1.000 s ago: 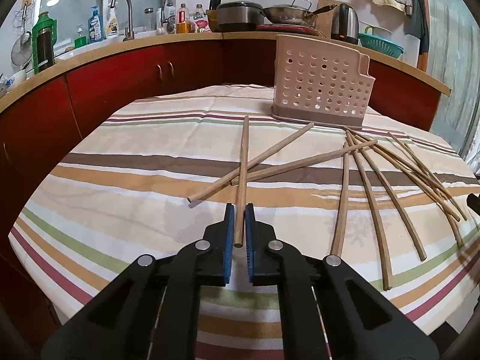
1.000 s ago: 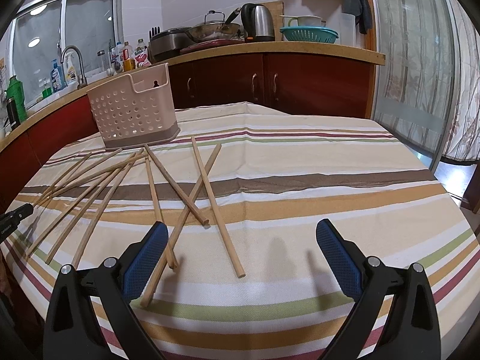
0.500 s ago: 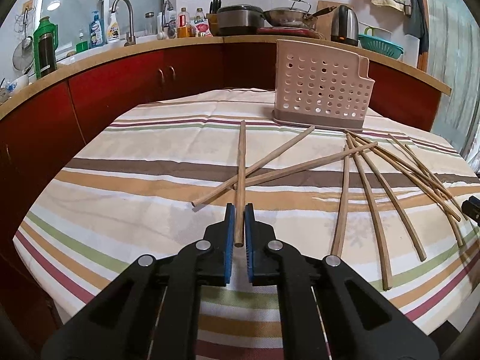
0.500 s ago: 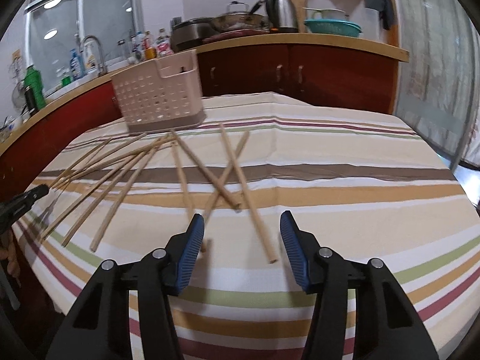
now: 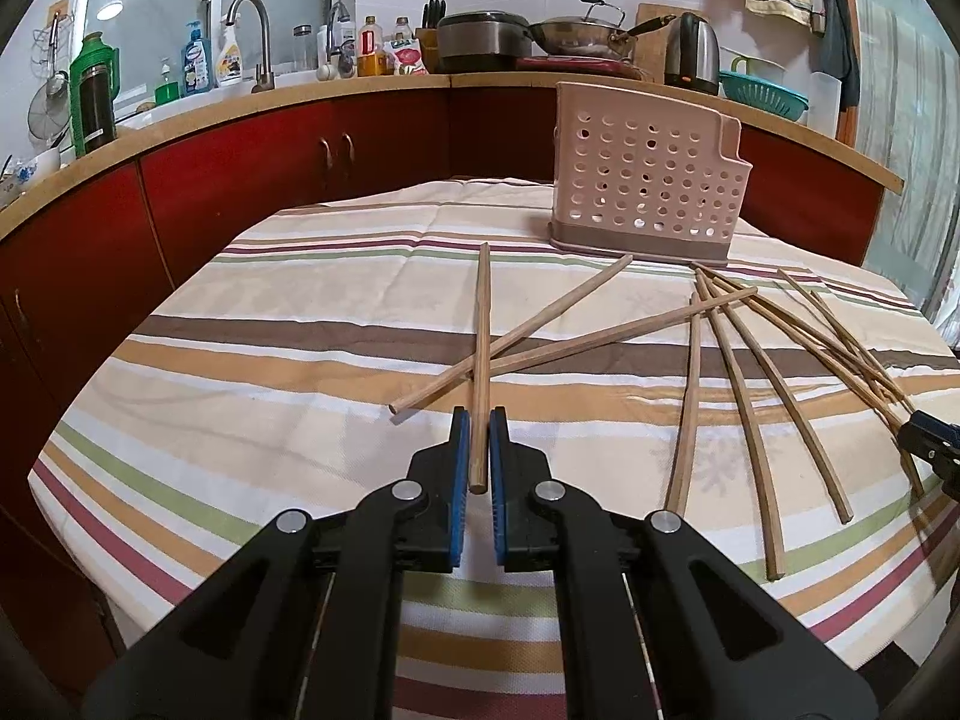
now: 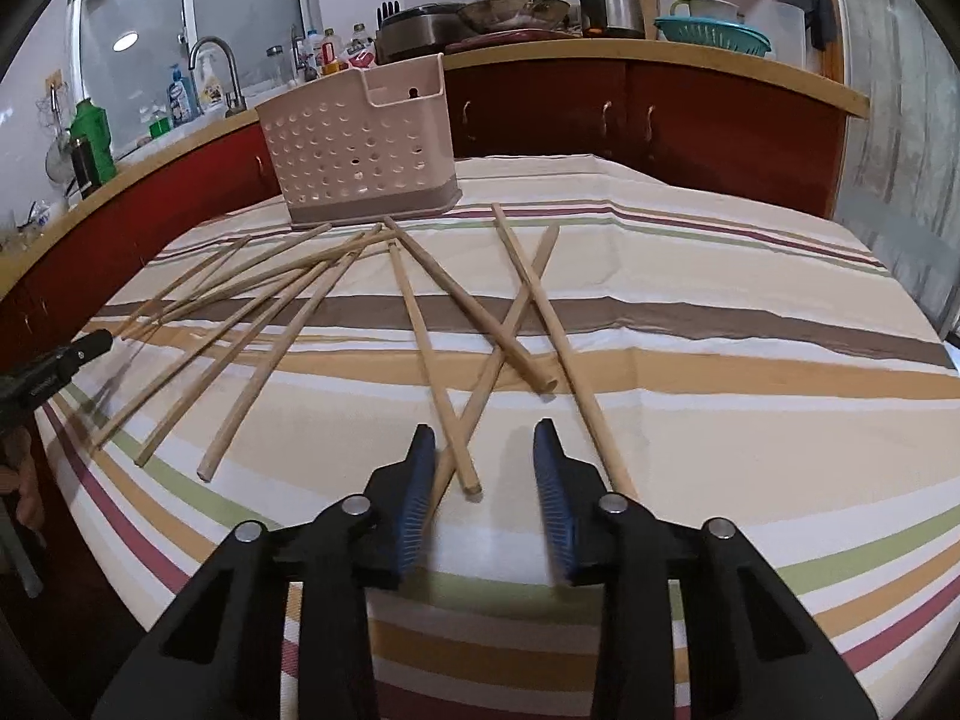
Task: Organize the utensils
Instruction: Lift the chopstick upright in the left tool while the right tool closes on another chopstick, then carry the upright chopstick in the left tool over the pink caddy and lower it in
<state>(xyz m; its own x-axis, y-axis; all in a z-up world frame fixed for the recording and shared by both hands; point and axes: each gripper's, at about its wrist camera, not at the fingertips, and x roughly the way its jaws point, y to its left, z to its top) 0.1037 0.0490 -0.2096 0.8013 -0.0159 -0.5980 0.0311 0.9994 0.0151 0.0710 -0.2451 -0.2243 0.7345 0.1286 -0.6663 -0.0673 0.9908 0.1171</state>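
On the striped tablecloth (image 5: 288, 360), the left gripper (image 5: 474, 438) had its blue pads (image 5: 459, 480) nearly closed on a chopstick (image 5: 481, 348), whose near end sat between them just past the tips while the rest ran straight ahead toward the far edge. That stick crossed over two others (image 5: 540, 324) lying slantwise, and whether it was lifted clear of them or resting on them could not be told from this angle. Further right, the pink holder (image 5: 648, 180) stood upright at the far side of the table, and a fan of loose sticks (image 5: 750, 372) spread from its base toward the near edge. In the right wrist view the same holder (image 6: 360, 150) stood at far left of centre with the fan (image 6: 258, 324) below it. The right gripper (image 6: 485, 450) hung low over the cloth (image 6: 720, 372) with its fingers part open and nothing between the pads. The near ends of two crossed sticks (image 6: 447, 420) lay just ahead of its left finger (image 6: 414, 498), inside the gap, and a third stick (image 6: 576, 384) passed under the right finger (image 6: 555, 498).
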